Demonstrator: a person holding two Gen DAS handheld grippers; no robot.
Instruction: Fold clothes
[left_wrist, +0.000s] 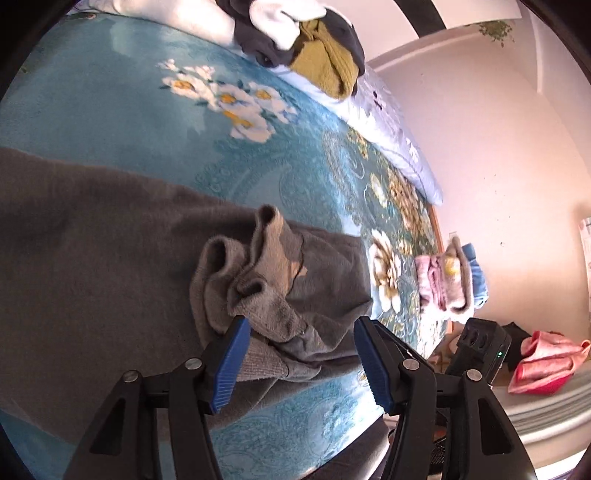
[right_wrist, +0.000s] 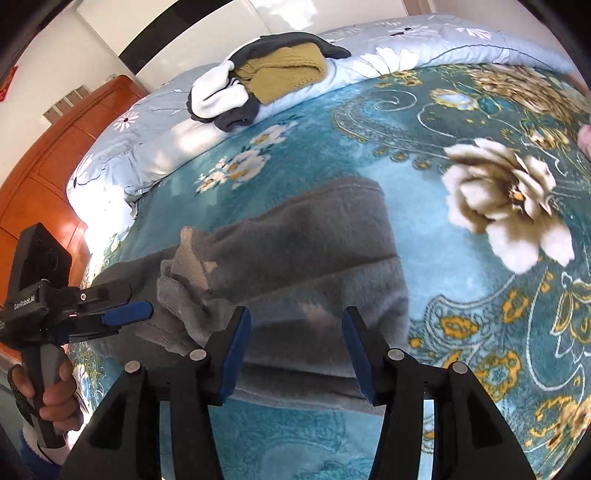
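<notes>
Right wrist view: grey garment (right_wrist: 295, 258) lying on the bed (right_wrist: 461, 295).
Both claws, left claw (left_wrist: 299, 354) and right claw (right_wrist: 295, 350), gape open over it (gripping nothing).

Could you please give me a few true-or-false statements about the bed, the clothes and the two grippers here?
1. The grey garment lies on a teal floral blanket. True.
2. The right gripper is clamped on the garment. False: its jaws stand apart, gripping nothing.
3. A pile of clothes sits on the pale quilt beyond the garment. True.
4. The left gripper holds a pink towel. False: it is open over the garment's bunched end.
</notes>
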